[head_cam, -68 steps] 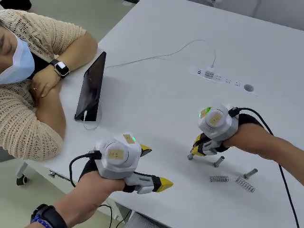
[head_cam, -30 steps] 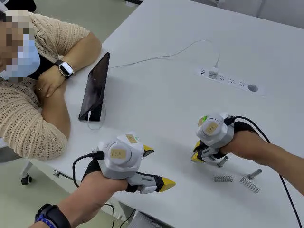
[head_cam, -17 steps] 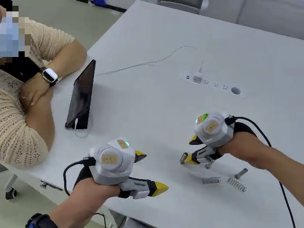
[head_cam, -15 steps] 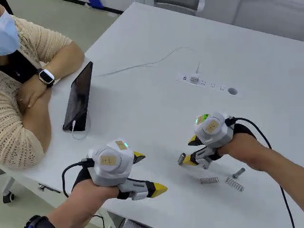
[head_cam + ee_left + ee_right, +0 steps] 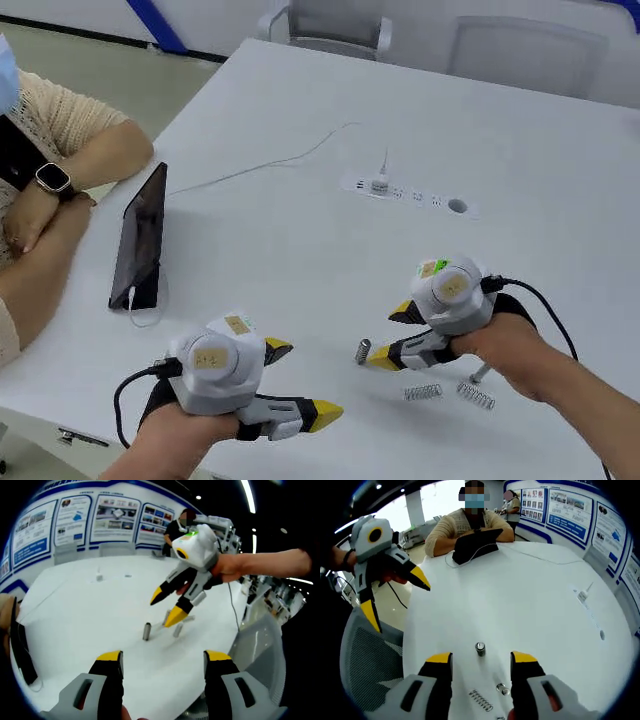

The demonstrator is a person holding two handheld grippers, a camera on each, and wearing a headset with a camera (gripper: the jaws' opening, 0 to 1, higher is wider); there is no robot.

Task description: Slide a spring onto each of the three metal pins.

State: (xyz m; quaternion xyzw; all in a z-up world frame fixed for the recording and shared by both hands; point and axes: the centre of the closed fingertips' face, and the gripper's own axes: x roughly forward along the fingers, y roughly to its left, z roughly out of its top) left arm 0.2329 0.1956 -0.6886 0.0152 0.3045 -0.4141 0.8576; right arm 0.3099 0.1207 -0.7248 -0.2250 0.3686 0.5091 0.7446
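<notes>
One short metal pin [image 5: 362,351] [image 5: 480,648] [image 5: 146,631] stands upright on the white table [image 5: 300,240]. My right gripper [image 5: 390,337] [image 5: 481,657] is open just right of it, with its yellow tips close to the pin and nothing between them. A second pin [image 5: 480,374] [image 5: 502,689] lies by my right hand. Two springs [image 5: 423,391] [image 5: 476,396] lie flat near the front edge, and one spring [image 5: 480,700] is under the right jaws. My left gripper [image 5: 305,378] [image 5: 162,657] hovers open and empty at the front left, facing the upright pin.
A dark tablet [image 5: 140,240] stands on edge at the left, with a person's arms [image 5: 60,190] resting beside it. A white power strip [image 5: 400,192] and thin cable [image 5: 270,160] lie farther back. The table's front edge runs close under both grippers.
A second ago the right gripper was low over a pin; that pin now stands free just beyond its open tips. The head camera has tilted up. The left gripper has barely moved.
</notes>
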